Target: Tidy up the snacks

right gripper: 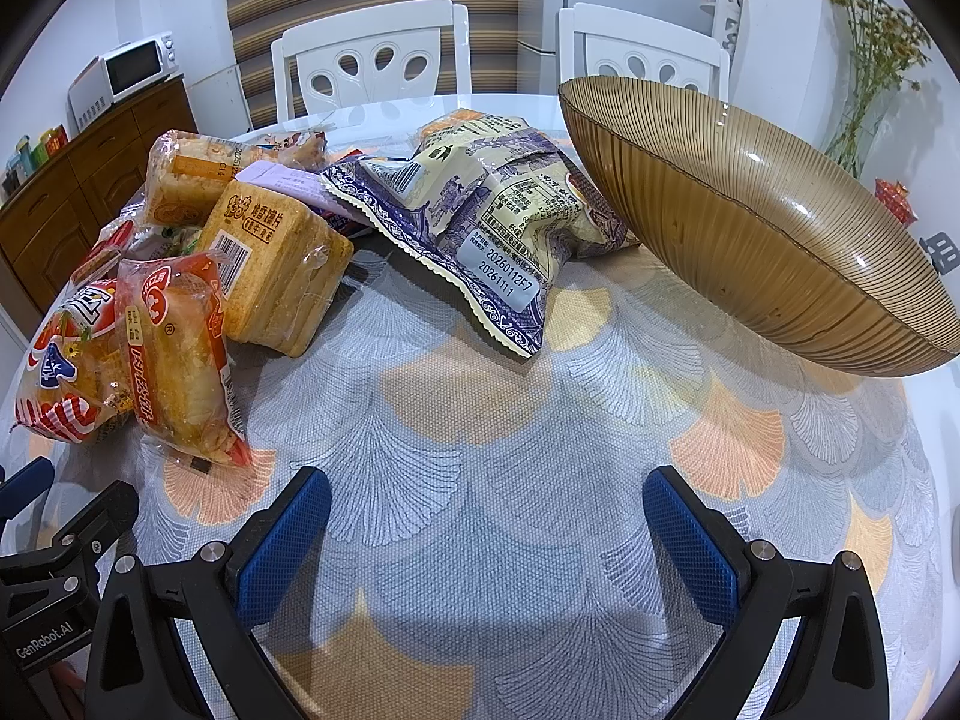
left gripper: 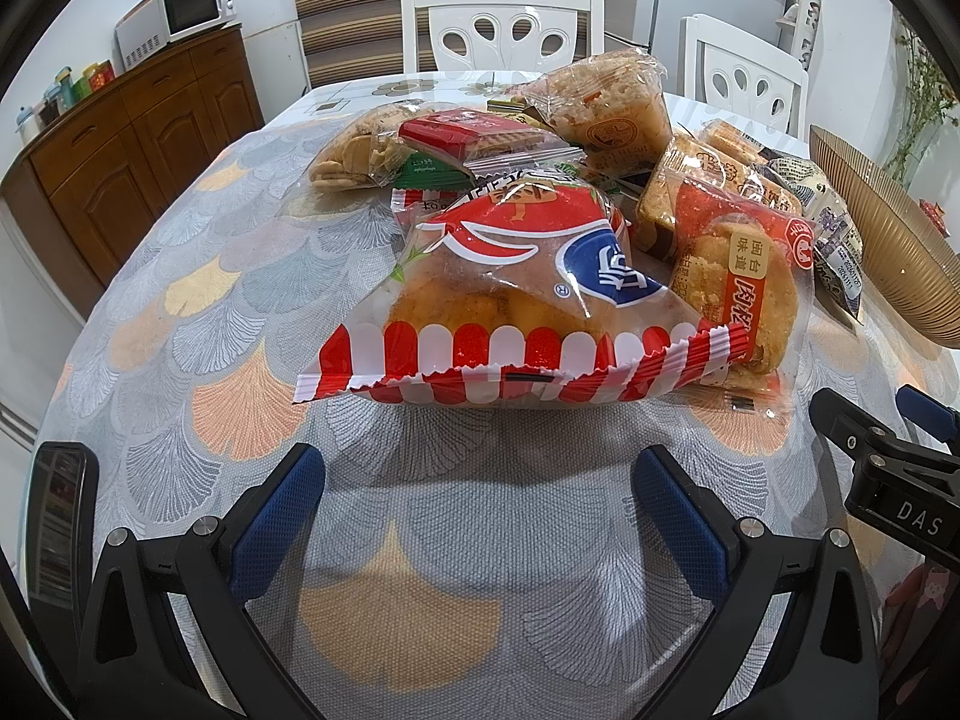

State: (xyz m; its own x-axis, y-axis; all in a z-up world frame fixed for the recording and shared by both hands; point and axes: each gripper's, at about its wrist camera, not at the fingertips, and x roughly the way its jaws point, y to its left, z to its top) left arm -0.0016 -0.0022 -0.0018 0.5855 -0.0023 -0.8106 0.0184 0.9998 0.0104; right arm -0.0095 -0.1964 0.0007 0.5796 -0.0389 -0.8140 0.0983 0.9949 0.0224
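Counts, approx. where pkts overlap:

Snack pkts (left gripper: 510, 294): at least 9 in one heap at 12 o'clock from the left gripper, some hidden behind others, so exact total can't be told.

Bowls: 1, ribbed amber glass bowl (right gripper: 780, 228), at 1–2 o'clock from the right gripper.

Chairs: 2 white, one chair (left gripper: 501, 30) at 12 o'clock, second chair (left gripper: 744, 72) at 1 o'clock.

Microwaves: 1 microwave (left gripper: 180, 18), at 10 o'clock.

Sideboards: 1 wooden sideboard (left gripper: 138, 138), with several jars (left gripper: 66, 87) on top, no. unclear.

Grippers: 2, left gripper (left gripper: 477, 516) and right gripper (right gripper: 486, 534).
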